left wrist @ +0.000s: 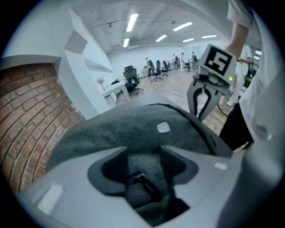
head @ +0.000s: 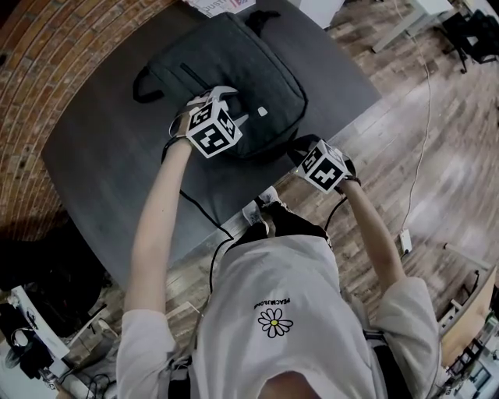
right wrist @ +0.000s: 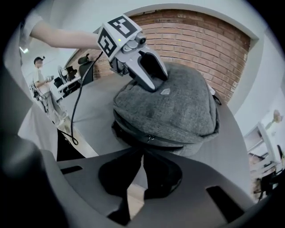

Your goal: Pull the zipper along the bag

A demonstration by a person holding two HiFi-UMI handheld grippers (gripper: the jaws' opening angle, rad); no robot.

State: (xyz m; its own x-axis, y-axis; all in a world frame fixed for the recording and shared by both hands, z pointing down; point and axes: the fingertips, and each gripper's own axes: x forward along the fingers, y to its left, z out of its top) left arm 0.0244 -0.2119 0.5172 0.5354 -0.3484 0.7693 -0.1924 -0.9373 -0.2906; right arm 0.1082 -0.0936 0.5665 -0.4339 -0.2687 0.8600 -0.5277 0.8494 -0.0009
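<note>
A dark grey bag (head: 234, 62) lies on the table (head: 101, 156). My left gripper (head: 236, 105) rests on the bag's near top with its jaws spread wide; the right gripper view shows the left gripper (right wrist: 156, 82) with its pale fingers pressed into the fabric. Bag cloth and a black strap lie between the left gripper's (left wrist: 140, 153) jaws. My right gripper (head: 300, 150) is at the bag's near right edge, shut at the zipper pull (right wrist: 150, 138), whose tab is hidden between the right gripper's (right wrist: 142, 150) pads. Left of the slider the seam gapes dark.
The table's near edge (head: 234, 222) runs just behind both grippers, with wooden floor (head: 421, 117) beyond. A black cable (head: 199, 206) trails from the left gripper across the table. White papers (head: 218, 6) lie at the far edge. A brick wall (head: 47, 47) stands at the left.
</note>
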